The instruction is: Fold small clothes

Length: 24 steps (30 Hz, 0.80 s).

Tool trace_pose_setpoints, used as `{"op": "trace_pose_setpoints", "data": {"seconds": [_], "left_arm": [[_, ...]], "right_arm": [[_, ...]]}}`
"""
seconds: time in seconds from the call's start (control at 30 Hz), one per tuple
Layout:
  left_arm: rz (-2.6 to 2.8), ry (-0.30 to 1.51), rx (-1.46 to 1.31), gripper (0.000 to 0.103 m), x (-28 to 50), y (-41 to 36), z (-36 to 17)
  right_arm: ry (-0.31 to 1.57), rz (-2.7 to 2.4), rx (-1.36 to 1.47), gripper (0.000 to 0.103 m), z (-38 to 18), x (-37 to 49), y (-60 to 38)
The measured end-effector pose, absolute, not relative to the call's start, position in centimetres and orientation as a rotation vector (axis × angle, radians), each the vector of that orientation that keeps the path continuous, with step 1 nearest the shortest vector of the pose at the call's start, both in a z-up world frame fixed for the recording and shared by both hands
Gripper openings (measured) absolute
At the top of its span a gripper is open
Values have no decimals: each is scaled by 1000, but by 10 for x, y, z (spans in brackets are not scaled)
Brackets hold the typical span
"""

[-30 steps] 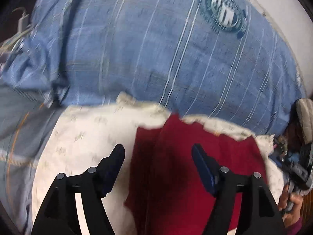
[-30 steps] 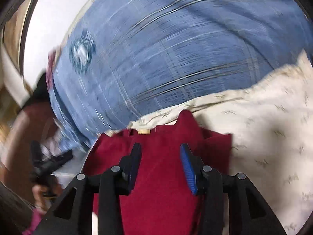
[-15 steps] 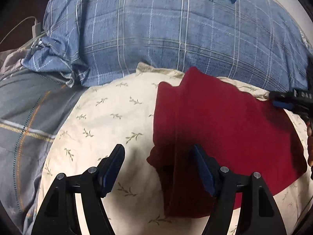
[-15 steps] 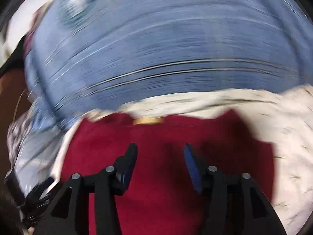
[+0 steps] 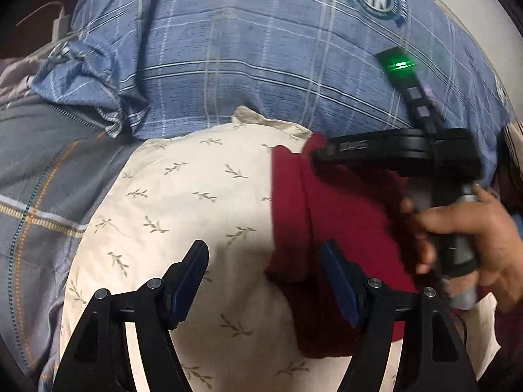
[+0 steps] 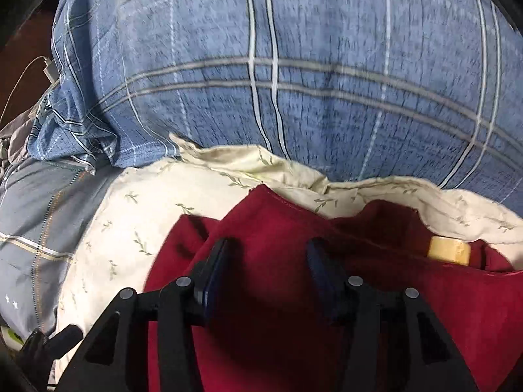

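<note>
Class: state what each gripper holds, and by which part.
Nothing is held. The left gripper and right gripper are both open above the red garment.

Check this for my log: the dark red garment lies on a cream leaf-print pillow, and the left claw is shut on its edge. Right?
Not quite. The dark red garment does lie on the cream leaf-print pillow, but the left claw is open, its fingers spread on either side of the garment's edge and gripping nothing. The left wrist view shows it.
</note>
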<state>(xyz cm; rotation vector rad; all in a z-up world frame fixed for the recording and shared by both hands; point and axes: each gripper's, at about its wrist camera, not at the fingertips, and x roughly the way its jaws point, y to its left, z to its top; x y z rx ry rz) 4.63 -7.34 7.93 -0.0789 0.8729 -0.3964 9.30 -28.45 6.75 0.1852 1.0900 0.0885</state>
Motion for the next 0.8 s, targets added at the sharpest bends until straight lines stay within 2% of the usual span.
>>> {"op": "trace_pose_setpoints", "data": {"seconds": [0.07, 0.13, 0.17, 0.37, 0.4, 0.47, 0.53, 0.8], "left_arm": [[-397, 881, -98, 71, 47, -69, 79], [-405, 892, -108, 71, 48, -69, 78], [-408, 897, -111, 71, 48, -68, 78], [-466, 901, -151, 73, 48, -67, 79], [-488, 902, -170, 74, 49, -67, 79], [-506, 898, -177, 78, 49, -67, 79], [-536, 902, -173, 80, 49, -69, 78], [-581, 923, -117, 81, 57, -88, 65]], "right_arm": [[1078, 124, 247, 55, 80, 86, -285], [1069, 170, 298, 86, 87, 81, -280], [1079, 179, 295, 90, 87, 81, -276], [1172, 147, 98, 91, 57, 102, -237], [1165, 139, 65, 86, 54, 102, -236], [1128, 130, 67, 64, 57, 97, -241], [1107, 195, 144, 25, 64, 92, -251], [1035, 253, 246, 12, 92, 68, -277]]}}
